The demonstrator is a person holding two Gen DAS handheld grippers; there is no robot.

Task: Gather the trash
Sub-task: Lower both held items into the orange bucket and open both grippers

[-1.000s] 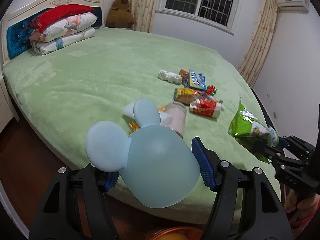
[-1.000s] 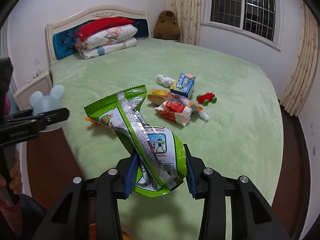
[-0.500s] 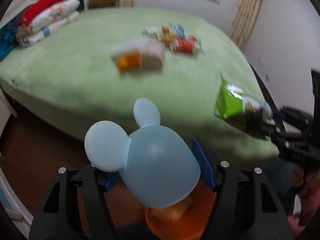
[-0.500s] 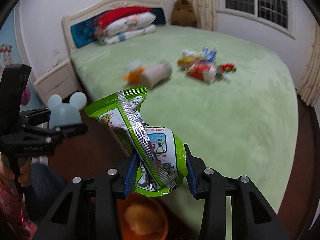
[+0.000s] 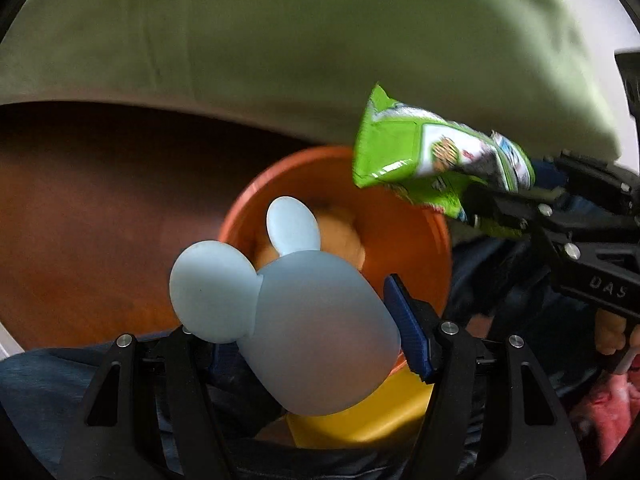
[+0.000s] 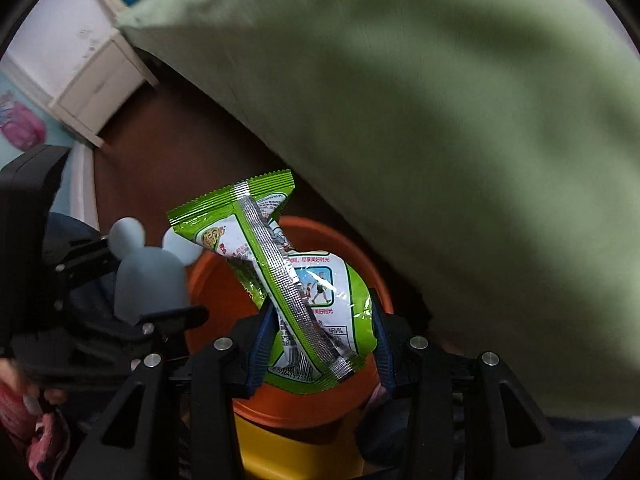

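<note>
A green bed (image 6: 460, 120) fills the upper view. Beside its far corner stands a white nightstand (image 6: 96, 92). Dark brown floor (image 5: 80, 208) runs along the bed's near edge.

Matt silicone, glossy foil

My left jaws carry a smooth, matt blue mouse-eared cover (image 5: 316, 332); my right, a shiny crinkled green snack wrapper (image 6: 304, 296) above a smooth orange plastic bin (image 5: 424, 248).

We saw a pale blue mouse-eared lid (image 5: 316, 328) tilted above the orange bin (image 5: 438, 240), ears pointing away from us. Beside it a crumpled green snack bag (image 6: 304, 292) with a silver seam hung over the bin's mouth.
</note>
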